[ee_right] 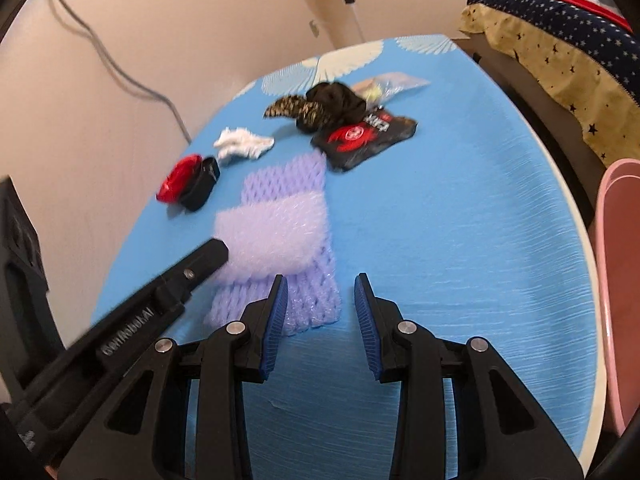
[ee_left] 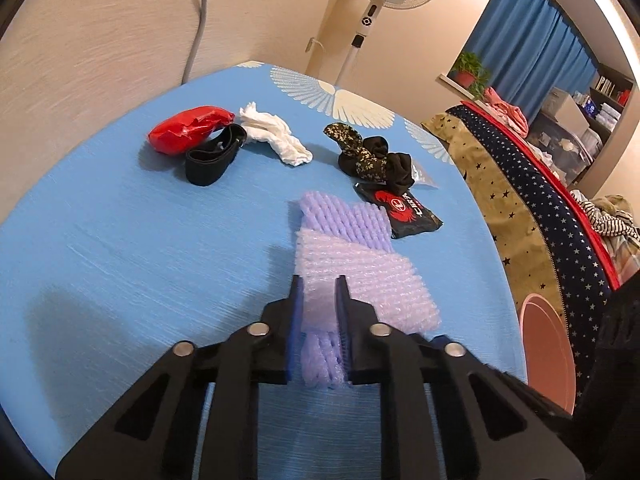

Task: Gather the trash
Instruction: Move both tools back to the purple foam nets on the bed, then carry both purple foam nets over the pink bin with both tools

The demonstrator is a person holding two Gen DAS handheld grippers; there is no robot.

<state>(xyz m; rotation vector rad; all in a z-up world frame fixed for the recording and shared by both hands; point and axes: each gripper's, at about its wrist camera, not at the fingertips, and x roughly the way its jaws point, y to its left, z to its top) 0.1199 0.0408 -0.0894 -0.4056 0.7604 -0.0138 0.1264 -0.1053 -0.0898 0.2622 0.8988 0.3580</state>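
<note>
The left claw [ee_left: 319, 284] had its blue pads pinched on the near end of the purple foam net [ee_left: 344, 220], a soft mesh sleeve lying on the blue bench [ee_left: 120, 240]; a paler, whitish foam net [ee_left: 360, 276] lay across the purple one, and a fold of it also sat between the pads, so the grip took in both; the rest of the foam stretched away from the claw toward the middle of the bench.

The right claw [ee_right: 321, 286] stood about half open with nothing between its pads; it hung over bare cloth just to the right of the foam, its left pad close beside the near corner of the purple net, though whether it touched I could not tell; the left claw's black finger reached in from the left edge of that view onto the pale net.

Farther back lay a black wrapper with a red crab [ee_left: 400, 210], just beyond the far end of the purple net; behind that a bundle of dark fabric [ee_left: 372, 158]; to the left a crumpled white tissue [ee_left: 276, 134], a black strap loop [ee_left: 210, 158] and a red plastic wad [ee_left: 188, 128] touching the loop; a pink bin [ee_left: 548, 352] stood off the bench's right edge.
</note>
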